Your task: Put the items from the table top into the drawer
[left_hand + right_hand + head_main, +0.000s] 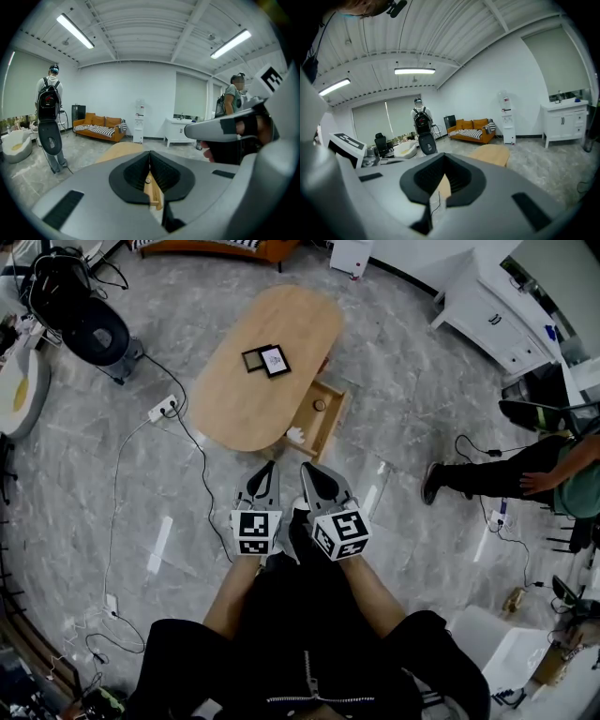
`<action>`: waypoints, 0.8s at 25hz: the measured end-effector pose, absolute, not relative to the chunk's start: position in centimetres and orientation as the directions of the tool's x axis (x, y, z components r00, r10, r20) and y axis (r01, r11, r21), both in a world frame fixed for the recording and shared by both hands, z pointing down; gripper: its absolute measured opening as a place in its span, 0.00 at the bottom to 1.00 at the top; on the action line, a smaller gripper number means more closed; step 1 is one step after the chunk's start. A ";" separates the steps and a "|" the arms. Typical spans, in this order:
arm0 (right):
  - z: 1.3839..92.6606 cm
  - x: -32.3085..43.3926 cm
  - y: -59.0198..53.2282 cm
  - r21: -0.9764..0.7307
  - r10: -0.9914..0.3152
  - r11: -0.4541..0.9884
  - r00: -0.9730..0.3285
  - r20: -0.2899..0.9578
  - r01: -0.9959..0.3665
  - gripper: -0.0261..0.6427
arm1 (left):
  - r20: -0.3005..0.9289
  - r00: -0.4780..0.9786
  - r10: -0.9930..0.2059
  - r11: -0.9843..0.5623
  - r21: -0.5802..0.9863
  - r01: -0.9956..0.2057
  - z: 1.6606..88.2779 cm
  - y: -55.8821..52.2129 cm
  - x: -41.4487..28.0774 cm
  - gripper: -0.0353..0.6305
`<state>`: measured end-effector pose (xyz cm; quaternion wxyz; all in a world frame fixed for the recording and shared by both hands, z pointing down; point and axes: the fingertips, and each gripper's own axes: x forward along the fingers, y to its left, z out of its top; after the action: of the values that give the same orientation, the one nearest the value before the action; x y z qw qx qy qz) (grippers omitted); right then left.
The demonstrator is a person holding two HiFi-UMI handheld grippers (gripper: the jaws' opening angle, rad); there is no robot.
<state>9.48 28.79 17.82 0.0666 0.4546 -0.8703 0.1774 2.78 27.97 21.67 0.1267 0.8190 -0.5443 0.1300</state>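
The oval wooden table [246, 404] carries two items near its middle: a dark square frame [253, 360] and a framed picture [276, 360] beside it. The table's drawer [330, 424] stands pulled out on the near right side, with a small round object [320, 405] inside and something white [296, 435] at its front corner. My left gripper [266, 474] and right gripper [313, 474] hang side by side over the floor, short of the table, both shut and empty. The left gripper view looks between the closed jaws at the drawer [153, 190] and the table [119, 151].
Cables and a power strip [162, 409] lie on the floor left of the table. A black device on a stand [92, 331] is at far left, a white cabinet [492, 315] far right. A person [553, 474] sits at right; another with a backpack [49, 96] stands beyond.
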 end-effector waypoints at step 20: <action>21.2 7.5 17.1 -0.286 -0.676 0.583 -0.649 0.348 -0.760 0.05 | 0.412 0.291 -0.864 -0.287 0.073 -0.955 24.1 17.6 0.4 0.07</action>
<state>7.46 17.07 21.22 0.1012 0.4063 -0.8839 0.2081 0.37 17.63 24.14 0.1547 0.7883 -0.5769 0.1479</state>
